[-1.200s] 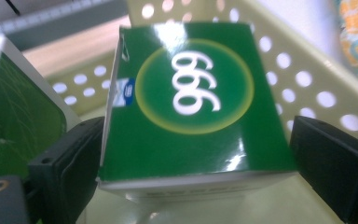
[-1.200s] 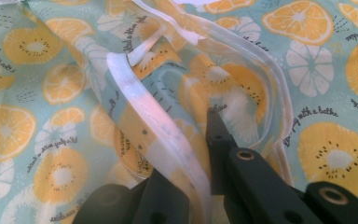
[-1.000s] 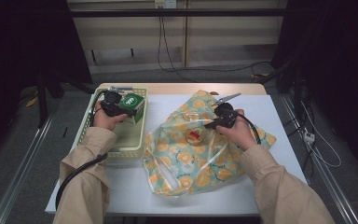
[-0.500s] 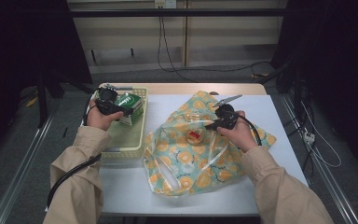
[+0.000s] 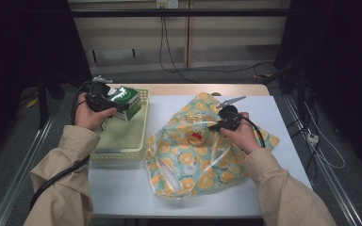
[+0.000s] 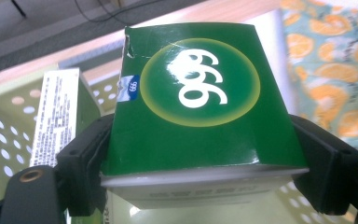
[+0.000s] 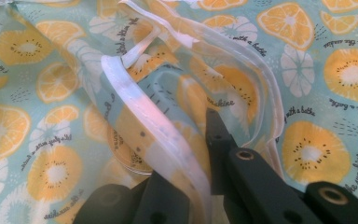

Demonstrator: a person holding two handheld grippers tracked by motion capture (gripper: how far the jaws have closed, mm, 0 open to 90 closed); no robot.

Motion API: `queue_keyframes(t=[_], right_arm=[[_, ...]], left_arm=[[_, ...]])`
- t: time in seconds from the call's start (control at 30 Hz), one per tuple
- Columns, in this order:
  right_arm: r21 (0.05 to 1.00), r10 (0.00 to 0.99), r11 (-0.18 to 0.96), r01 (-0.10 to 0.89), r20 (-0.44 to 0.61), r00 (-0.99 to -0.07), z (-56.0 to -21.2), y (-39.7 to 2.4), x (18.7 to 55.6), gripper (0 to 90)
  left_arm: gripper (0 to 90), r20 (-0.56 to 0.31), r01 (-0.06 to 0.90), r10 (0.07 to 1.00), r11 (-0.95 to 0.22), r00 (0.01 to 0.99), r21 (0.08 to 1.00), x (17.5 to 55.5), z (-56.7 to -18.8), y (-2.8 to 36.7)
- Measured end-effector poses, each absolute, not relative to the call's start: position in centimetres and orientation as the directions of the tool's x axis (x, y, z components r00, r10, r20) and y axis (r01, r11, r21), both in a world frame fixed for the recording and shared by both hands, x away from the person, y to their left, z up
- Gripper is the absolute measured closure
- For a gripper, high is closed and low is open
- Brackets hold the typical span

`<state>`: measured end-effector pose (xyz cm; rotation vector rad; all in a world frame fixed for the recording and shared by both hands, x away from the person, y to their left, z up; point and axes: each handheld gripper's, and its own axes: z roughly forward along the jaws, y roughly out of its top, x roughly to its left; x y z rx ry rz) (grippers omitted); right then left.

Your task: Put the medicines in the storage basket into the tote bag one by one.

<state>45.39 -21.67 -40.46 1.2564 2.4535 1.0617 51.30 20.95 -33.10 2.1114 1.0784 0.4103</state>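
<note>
My left gripper is shut on a green box with a white "999" mark, lifted above the pale yellow-green perforated basket at the table's left. A bag printed with orange slices lies spread over the middle of the table. My right gripper is shut on the bag's white-edged rim, holding it raised. Something round with a red mark shows through the bag just below that gripper.
A second box with a white printed side lies in the basket behind the held one. The white table top has bare room in front of the basket. Cables hang over the floor beyond the table.
My left gripper has lifted the green box out of the basket and drawn it up and to the left. The right gripper has stayed on the bag's rim.
</note>
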Motion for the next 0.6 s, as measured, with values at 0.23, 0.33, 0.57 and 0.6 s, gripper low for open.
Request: queue_keyframes(t=[0.23,0.33,0.57,0.6], right_arm=[[0.667,0.768,0.388,0.635,0.146,-0.623,-40.5,-21.5,45.4,89.3],[0.666,0.771,0.387,0.638,0.145,-0.62,-40.5,-21.6,45.4,89.3],[0.669,0.771,0.388,0.634,0.141,-0.621,-40.2,-21.7,45.3,89.3],[0.669,0.772,0.386,0.635,0.141,-0.619,-40.2,-21.7,45.3,89.3]], left_arm=[[16.9,-0.049,0.513,0.749,-0.403,0.661,0.758,49.4,-31.0,19.8],[16.9,-0.05,0.49,0.72,-0.418,0.692,0.765,48.5,-30.6,18.8],[16.9,-0.063,0.443,0.637,-0.458,0.768,0.771,46.4,-30.2,16.1],[16.9,-0.06,0.435,0.625,-0.467,0.778,0.769,46.2,-30.2,15.7]])
